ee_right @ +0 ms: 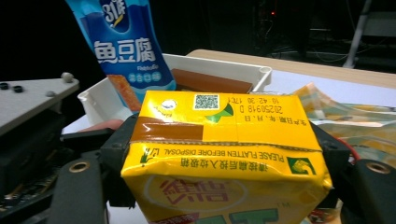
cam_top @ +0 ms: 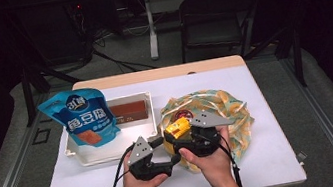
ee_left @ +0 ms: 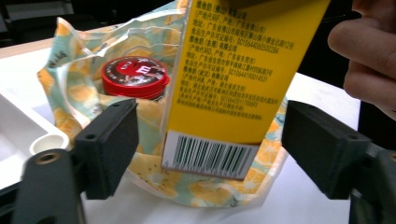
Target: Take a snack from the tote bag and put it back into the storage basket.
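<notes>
Jaws of the right gripper (cam_top: 177, 133) are clamped on the yellow carton (ee_right: 224, 154), long axis tilted leftward; left gripper (cam_top: 160, 139) jaws are spread, empty.

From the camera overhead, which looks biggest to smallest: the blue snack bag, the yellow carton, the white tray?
1. White tray
2. Blue snack bag, standing in the tray
3. Yellow carton, partly hidden by the right tool, so it may be larger than it looks.

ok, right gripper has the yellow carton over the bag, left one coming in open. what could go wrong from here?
1. The left gripper has its jaws open either side of the yellow drink carton, which the right gripper clamps; a hard squeeze could crush it.
2. The red-lidded jar sits close behind in the patterned plastic bag; a swing could knock it.
3. The blue snack pouch stands in the white tray and could topple.
</notes>
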A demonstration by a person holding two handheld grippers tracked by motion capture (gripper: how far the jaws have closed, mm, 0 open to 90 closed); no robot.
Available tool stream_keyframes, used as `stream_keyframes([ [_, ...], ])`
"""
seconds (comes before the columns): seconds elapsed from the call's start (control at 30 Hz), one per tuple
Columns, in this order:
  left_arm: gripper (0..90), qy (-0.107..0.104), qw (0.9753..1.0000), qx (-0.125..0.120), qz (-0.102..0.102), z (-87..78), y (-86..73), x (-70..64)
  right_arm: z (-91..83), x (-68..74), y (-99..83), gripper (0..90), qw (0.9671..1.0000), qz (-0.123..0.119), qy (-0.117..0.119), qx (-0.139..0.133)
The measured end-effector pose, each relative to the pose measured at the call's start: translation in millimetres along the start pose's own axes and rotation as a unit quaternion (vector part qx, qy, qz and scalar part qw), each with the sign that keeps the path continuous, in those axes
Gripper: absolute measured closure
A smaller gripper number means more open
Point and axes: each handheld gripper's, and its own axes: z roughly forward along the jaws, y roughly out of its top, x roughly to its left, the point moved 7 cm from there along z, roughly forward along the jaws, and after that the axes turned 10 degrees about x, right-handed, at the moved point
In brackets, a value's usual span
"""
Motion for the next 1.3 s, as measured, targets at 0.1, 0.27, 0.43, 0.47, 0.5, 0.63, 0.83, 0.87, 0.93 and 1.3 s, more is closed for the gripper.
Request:
stream_keyframes([
  [0.1,28.4,-0.009,1.0000,0.001,0.000,-0.4,0.3,-1.2,0.4,5.9,-0.5,28.4,1.0000,-0.004,0.008,0.005],
  [0.27,35.4,0.001,1.0000,0.000,-0.002,-0.9,0.3,-1.0,2.0,15.0,-1.7,28.3,0.9998,-0.009,0.015,0.010],
  [0.43,35.1,0.000,1.0000,-0.002,-0.005,-3.1,1.2,0.4,4.4,23.9,-3.6,28.3,0.9996,-0.015,0.020,0.016],
  [0.47,34.5,-0.005,1.0000,-0.001,-0.006,-3.2,1.2,0.7,5.0,25.7,-4.0,28.3,0.9995,-0.013,0.023,0.016],
  [0.5,34.6,-0.013,0.9999,0.003,-0.004,-3.9,0.7,0.7,5.4,26.4,-4.2,28.3,0.9995,-0.014,0.023,0.017],
  [0.63,38.4,-0.002,1.0000,-0.003,-0.003,-3.3,0.9,0.3,5.9,28.1,-4.5,28.3,0.9995,-0.013,0.024,0.017],
  [0.83,41.5,-0.007,1.0000,-0.002,-0.002,-3.0,0.7,0.1,6.3,27.8,-4.7,28.3,0.9996,-0.006,0.024,0.016],
  [0.87,41.5,-0.008,1.0000,-0.001,-0.001,-2.9,0.6,0.2,6.4,27.9,-5.0,28.3,0.9995,-0.008,0.024,0.018],
  [0.93,41.5,-0.008,1.0000,-0.001,-0.002,-2.9,0.7,0.1,7.2,28.8,-6.2,28.3,0.9994,-0.008,0.026,0.022],
  [1.3,50.1,-0.011,0.9999,0.008,0.008,-5.9,-4.5,1.5,13.0,28.8,-8.4,18.1,0.9986,0.000,0.044,0.029],
])
